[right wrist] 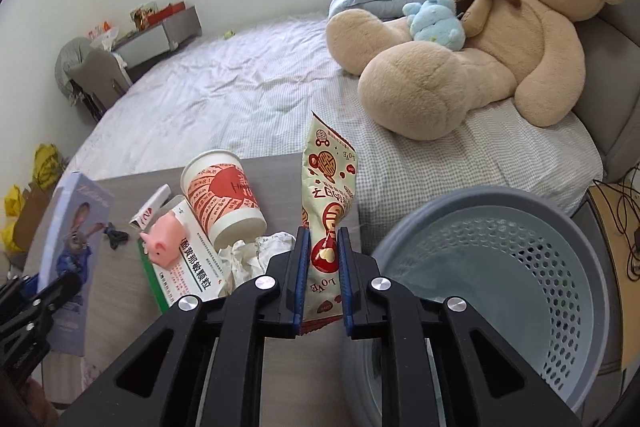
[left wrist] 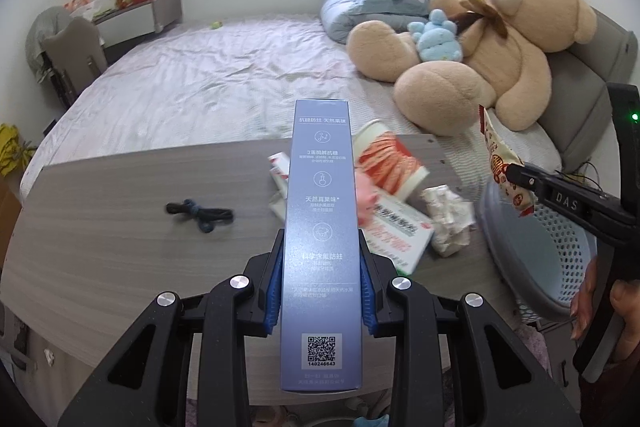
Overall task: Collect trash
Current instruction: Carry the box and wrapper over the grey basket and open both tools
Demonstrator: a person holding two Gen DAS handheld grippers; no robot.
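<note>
Two items lifted, none binned: my left tongs [left wrist: 322,291] clamp the blue carton [left wrist: 320,227], right tongs [right wrist: 323,267] pinch the snack wrapper [right wrist: 328,195] left of the empty basket [right wrist: 520,267]; cup [right wrist: 224,195], medicine box [right wrist: 188,267], tissue [right wrist: 248,259] remain on the tabletop [left wrist: 120,219] ahead.

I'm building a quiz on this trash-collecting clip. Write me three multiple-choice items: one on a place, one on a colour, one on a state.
1. Where is the pink pig toy?
A. in the basket
B. on the green-edged medicine box
C. on the bed

2. What colour is the long box held by the left gripper?
A. blue
B. red
C. yellow

3. What state is the right gripper in?
A. open and empty
B. shut on the paper cup
C. shut on the snack wrapper

Answers:
1 B, the pig lies on the box's printed face on the table.
2 A, its whole visible face is blue.
3 C, the jaws pinch the wrapper's lower end beside the laundry basket.
</note>
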